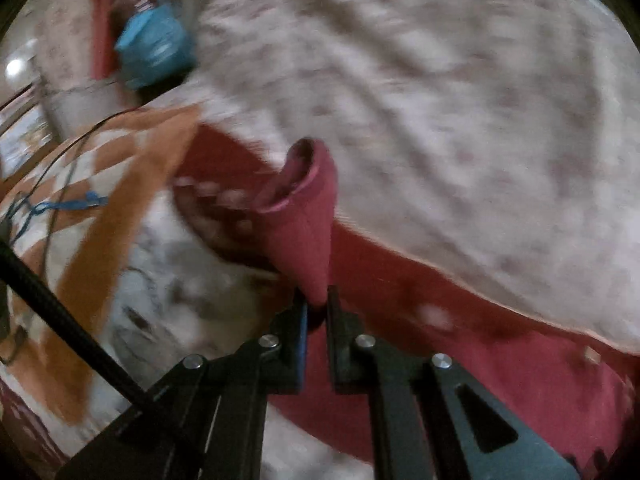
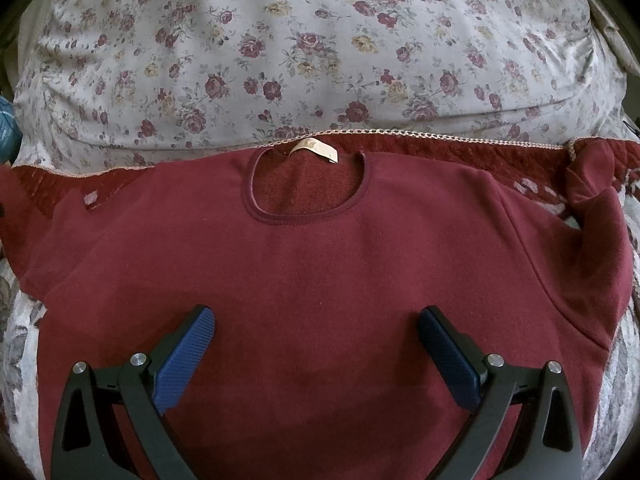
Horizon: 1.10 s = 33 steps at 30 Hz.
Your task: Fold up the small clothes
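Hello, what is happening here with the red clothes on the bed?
A person is folding a dark red sweater that lies flat, neck hole up, on a flowered bedsheet. The left gripper is shut on one sleeve and holds it up. The right gripper is open above the sweater's body, holding nothing.

The left gripper [image 1: 317,304] is seen closed, its black fingers [image 1: 340,320] pinched on a sleeve [image 1: 308,216] raised off the bed. The right gripper [image 2: 316,320] is held spread wide above the sweater [image 2: 320,272], blue pads [image 2: 184,360] facing inward, nothing gripped.
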Motion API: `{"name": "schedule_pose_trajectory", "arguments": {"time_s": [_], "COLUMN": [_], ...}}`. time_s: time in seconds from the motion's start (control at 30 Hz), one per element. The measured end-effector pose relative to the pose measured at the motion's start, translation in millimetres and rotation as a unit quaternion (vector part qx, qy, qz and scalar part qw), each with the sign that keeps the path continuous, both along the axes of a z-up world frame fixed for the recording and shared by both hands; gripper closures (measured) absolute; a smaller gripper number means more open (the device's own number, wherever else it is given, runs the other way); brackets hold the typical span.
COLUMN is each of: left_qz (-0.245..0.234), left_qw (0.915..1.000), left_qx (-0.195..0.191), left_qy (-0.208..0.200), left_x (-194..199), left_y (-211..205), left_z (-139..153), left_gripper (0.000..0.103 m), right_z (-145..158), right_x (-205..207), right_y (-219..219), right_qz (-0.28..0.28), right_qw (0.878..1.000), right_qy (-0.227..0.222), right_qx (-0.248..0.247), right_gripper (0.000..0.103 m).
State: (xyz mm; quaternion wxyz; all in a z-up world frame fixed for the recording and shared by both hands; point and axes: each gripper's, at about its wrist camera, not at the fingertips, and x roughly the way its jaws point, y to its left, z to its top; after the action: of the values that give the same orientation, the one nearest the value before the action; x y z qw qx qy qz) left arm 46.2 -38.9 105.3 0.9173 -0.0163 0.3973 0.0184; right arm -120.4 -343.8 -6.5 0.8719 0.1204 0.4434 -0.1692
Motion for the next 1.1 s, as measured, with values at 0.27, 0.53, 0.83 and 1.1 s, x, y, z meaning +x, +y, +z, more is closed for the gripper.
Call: {"name": "schedule_pose_trajectory", "arguments": {"time_s": [0.27,0.53,0.83,1.1], "left_qz": [-0.158,-0.235,-0.184,-0.059], "left_qw": [0.9861,0.9663,0.9824,0.9982], "left_qx": [-0.049,-0.074,-0.032,0.012], "left_qy": [0.005,0.076,-0.008,-0.007], "left_x": [-85,-130,-151,-117], "left_y": [-147,-230,-140,-65], "left_z": [9,-54,1,-33], "left_gripper": [0.096,0.066,0.025,0.025], "right_z": [20,28,36,13], "right_x": [-37,-72,-64,-10], "right_y": [-38,-68,-55,-26], "right_qz": [-0.001,-0.003,0.029,0.049], "right_qw": [0.998,0.998,0.992,0.991], "right_qy": [-0.024,-0.012,-0.042,-0.034], "right_qx": [0.064,0.054,0.111,0.116], "right_gripper": [0.0,0.0,0.0,0.02]}}
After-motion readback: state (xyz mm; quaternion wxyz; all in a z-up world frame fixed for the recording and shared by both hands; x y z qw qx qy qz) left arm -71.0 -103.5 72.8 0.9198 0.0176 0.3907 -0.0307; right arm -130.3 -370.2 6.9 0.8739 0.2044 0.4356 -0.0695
